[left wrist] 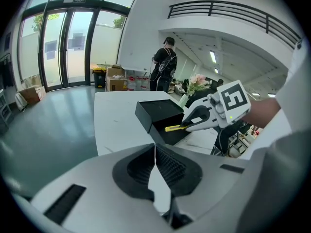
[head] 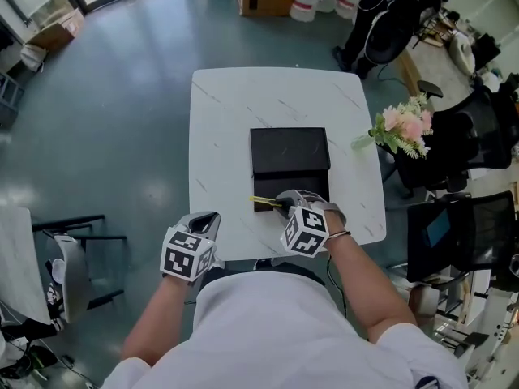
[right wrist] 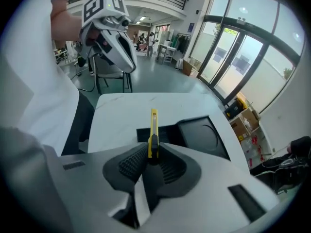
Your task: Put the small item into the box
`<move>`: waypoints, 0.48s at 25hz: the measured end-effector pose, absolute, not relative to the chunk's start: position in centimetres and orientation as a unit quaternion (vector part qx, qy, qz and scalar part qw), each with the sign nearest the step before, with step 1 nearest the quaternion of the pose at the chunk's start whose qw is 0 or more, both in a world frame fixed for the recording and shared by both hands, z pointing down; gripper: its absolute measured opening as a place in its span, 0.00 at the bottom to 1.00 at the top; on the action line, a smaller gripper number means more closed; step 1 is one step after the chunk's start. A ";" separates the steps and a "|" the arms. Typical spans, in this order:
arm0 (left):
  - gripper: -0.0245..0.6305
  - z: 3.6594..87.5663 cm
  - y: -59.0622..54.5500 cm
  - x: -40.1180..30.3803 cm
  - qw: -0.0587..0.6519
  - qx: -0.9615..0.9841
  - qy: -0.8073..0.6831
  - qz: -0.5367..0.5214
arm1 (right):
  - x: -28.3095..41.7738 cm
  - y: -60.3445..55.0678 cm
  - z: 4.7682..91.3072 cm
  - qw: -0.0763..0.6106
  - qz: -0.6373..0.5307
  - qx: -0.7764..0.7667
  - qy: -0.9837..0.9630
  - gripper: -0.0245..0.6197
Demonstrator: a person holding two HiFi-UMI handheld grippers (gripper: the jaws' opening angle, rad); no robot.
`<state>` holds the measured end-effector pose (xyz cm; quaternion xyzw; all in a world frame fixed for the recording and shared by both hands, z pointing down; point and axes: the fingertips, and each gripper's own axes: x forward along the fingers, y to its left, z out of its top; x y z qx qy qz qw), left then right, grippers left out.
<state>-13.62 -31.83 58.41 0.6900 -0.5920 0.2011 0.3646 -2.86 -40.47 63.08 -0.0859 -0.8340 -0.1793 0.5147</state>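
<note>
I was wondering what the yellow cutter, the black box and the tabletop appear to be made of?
The yellow cutter looks like plastic: uniform bright colour, dark slider. The black box seems rigid card or plastic, matte, with sharp edges and faint sheen. The table has a white marble-look top with thin grey veins, smooth; real stone or laminate, I cannot tell.

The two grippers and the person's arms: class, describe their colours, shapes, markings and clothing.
The left gripper and right gripper have smooth light-grey plastic shells with rounded jaws lined by dark ribbed pads. Each carries a white cube printed with black square markers. The person wears a white short-sleeved shirt and a thin band on the right wrist.
</note>
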 end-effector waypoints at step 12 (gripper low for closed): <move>0.06 57.8 -31.2 -11.5 0.376 0.643 -0.637 0.199 | 1.2 -49.3 70.8 0.587 -0.196 -0.060 -0.783 0.16</move>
